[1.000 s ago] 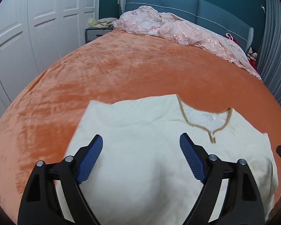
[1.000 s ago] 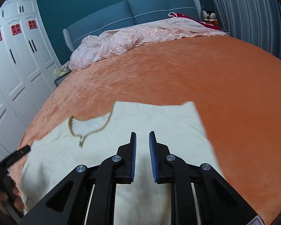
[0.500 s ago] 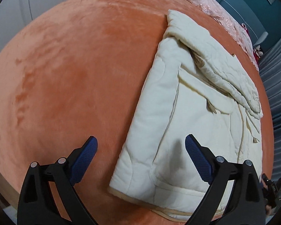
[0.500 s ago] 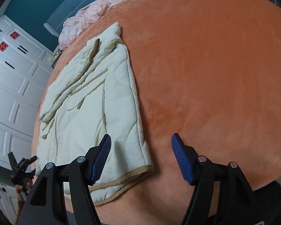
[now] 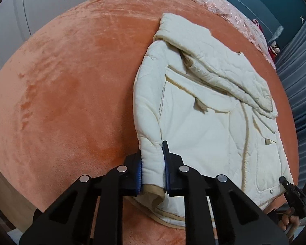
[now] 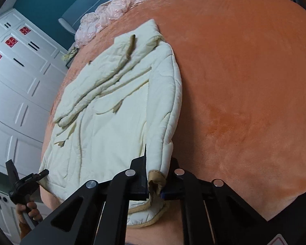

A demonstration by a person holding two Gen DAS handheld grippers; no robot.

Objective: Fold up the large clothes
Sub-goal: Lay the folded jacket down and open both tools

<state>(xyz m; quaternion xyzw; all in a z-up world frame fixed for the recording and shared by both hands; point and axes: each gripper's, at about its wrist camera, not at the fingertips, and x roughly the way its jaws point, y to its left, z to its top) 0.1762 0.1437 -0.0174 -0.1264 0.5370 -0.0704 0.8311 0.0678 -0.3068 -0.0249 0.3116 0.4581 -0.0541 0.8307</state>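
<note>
A cream quilted jacket (image 5: 204, 112) with tan trim lies partly folded on the orange bedspread (image 5: 67, 85), hood end toward the headboard. It also shows in the right wrist view (image 6: 116, 118). My left gripper (image 5: 152, 169) is shut on the jacket's left hem corner at the near bed edge. My right gripper (image 6: 156, 175) is shut on the right hem corner, where the tan trim bunches between the pads. Each gripper shows in the other's view, the right one (image 5: 293, 194) low right and the left one (image 6: 26, 181) low left.
A pink quilt (image 6: 116, 10) is heaped by the blue headboard (image 5: 253, 2). White wardrobes (image 6: 14, 81) stand along the left side of the bed. Grey curtains (image 5: 297, 77) hang on the right. The near bed edge lies just under the grippers.
Half a second ago both grippers were open above the jacket's hem. Now both have dropped to the hem corners and shut on them.
</note>
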